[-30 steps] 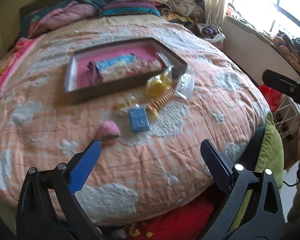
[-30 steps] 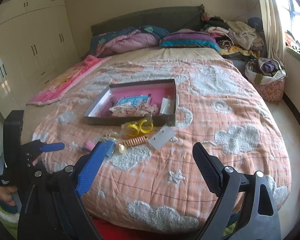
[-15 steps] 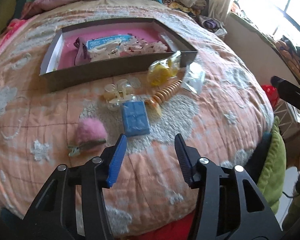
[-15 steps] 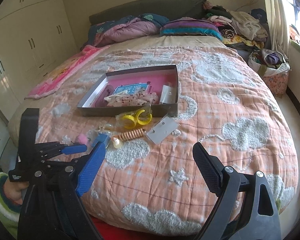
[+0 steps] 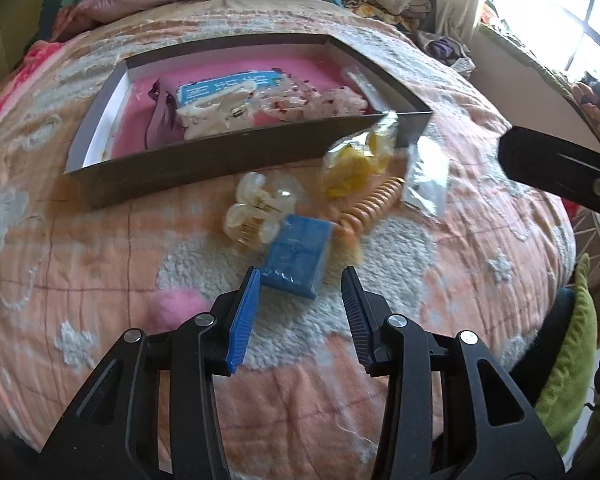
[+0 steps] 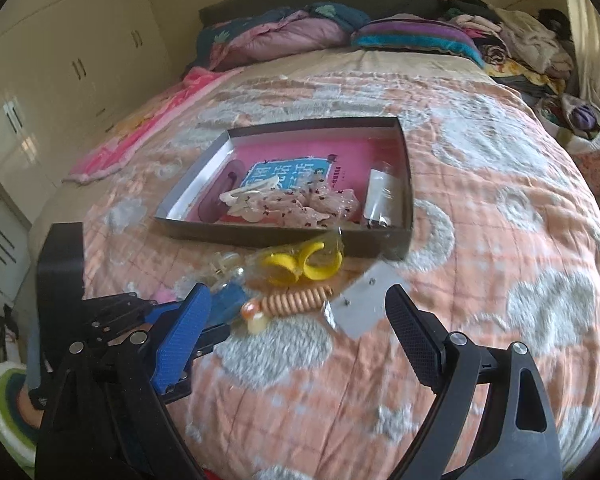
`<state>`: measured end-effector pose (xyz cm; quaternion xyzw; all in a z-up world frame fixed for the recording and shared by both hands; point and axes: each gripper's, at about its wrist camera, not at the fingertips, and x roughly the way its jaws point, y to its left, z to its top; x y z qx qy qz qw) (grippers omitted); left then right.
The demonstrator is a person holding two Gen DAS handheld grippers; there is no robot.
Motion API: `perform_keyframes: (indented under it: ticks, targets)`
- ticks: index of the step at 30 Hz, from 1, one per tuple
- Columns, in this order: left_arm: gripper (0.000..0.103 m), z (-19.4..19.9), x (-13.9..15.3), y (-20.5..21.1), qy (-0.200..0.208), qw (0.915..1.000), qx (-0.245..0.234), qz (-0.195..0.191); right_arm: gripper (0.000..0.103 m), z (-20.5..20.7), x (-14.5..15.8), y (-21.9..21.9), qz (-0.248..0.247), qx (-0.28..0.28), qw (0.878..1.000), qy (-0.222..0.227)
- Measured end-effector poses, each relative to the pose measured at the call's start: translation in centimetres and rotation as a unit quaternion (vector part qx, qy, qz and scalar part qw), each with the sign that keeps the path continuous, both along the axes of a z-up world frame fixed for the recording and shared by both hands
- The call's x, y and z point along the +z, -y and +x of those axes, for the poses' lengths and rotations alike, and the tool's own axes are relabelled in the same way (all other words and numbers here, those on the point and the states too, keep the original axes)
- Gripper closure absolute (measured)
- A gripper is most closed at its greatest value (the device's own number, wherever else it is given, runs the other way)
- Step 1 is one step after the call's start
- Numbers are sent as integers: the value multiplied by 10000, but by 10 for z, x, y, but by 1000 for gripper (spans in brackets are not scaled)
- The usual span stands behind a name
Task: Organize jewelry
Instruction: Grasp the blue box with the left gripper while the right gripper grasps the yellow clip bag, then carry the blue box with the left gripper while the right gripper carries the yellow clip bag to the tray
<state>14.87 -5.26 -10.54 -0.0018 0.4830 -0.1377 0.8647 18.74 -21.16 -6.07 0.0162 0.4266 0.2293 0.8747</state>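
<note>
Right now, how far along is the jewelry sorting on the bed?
Done: several packets and a cream clip already lie in the tray. In hand: nothing yet; the left gripper, jaws just closing, straddles the blue box without pressing it. The right gripper is open. Left: blue box, clear claw clip, yellow bangles, orange coil, pink pompom.

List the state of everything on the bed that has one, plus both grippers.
box: open, lidless
blue packet: flat on quilt, between left fingertips, not gripped
left gripper: open, jaws just narrowing
right gripper: wide open, empty
yellow bangles bag: against box wall
</note>
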Motion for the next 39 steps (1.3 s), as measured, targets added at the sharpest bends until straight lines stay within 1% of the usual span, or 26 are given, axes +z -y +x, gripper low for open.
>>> perform_keyframes:
  ticks: [3,6,7,8,14,18,20,22,24,25,28,32,39]
  targets:
    - [69,7,-7,-6,-155,9997,117,-136,15,16,-11,-7,-38,97,9998,-150]
    - [69,8,-9,-4,-111,9999,58,-109,15,30,-24,-10,10,147,9992,-370]
    - [71,8,-10,-3,-91,9999,29,-101,15,35,-29,-13,15,193,9987,-463]
    - [75,7,-10,-3,-92,9999,0,-115,15,38,-33,-15,-7,213,9985,-506]
    - [76,3,-7,-5,-39,9999,-56,-133,15,54,-50,-34,-179,405,9975,-559]
    - [76,-4,3,-10,19,9997,-113,-202,16,62,-61,-38,-230,377,9978,-488]
    - [76,-8,9,-12,65,9997,-132,-218,22,63,-65,-39,-228,365,9980,-459]
    - [76,-10,15,-14,85,9995,-147,-262,46,64,-70,-41,-259,379,9978,-477]
    - [76,-12,21,-16,139,9994,-140,-298,56,62,-72,-39,-214,325,9982,-450]
    - [76,-13,24,-16,177,9993,-138,-297,59,60,-71,-37,-163,310,9985,-414]
    - [76,-15,32,-18,244,9992,-112,-312,63,50,-63,-29,-52,253,9994,-248]
    - [76,-17,41,-22,346,9988,-38,-336,63,33,-43,-18,-31,179,9998,84]
    - [76,-17,61,-36,592,9977,174,-280,64,0,-4,12,135,-39,9989,457]
